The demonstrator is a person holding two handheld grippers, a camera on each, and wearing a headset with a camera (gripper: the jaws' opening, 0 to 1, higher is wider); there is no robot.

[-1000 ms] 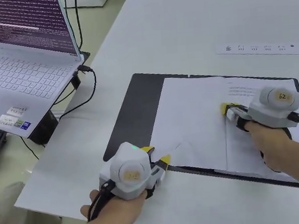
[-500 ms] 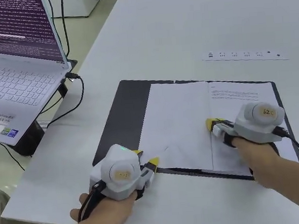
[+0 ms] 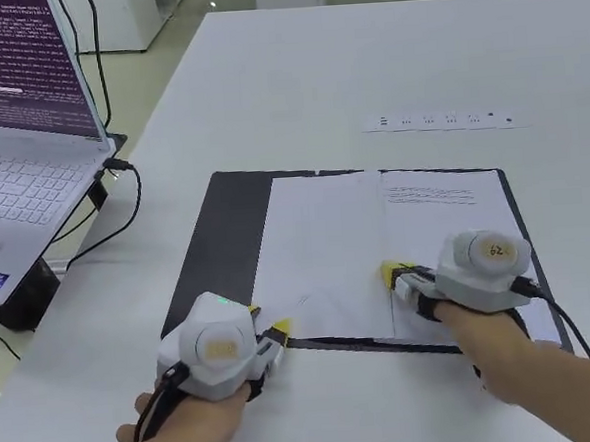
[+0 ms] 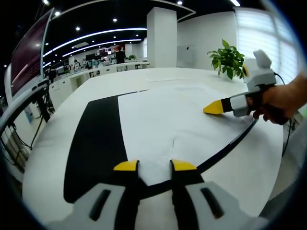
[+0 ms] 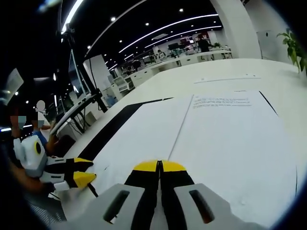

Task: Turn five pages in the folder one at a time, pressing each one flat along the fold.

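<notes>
Laptop (image 3: pixel 15 148): open, screen lit, at the far left edge of the white surface (image 3: pixel 306 70), with a black cable (image 3: pixel 124 206) trailing from its side. Folder (image 3: pixel 221 241): black, lying open and flat just in front of the person, cover bare along its left side. Left gripper (image 3: pixel 272 330): at the folder's near left corner; in the left gripper view its yellow-tipped jaws (image 4: pixel 154 166) stand a narrow gap apart, with the near corner of the left page (image 3: pixel 317 250) lying between the tips; whether the tips touch the paper cannot be told. Fold (image 3: pixel 387 245): runs straight between the two white pages. Right gripper (image 3: pixel 390 273): jaws closed tip to tip with nothing between them, as the right gripper view (image 5: pixel 159 166) shows, the yellow tips set on the near end of the fold. Right page (image 3: pixel 445 222): flat, a few printed lines at its top. Power strip (image 3: pixel 439 120): white, lying beyond the folder, well apart from it.
</notes>
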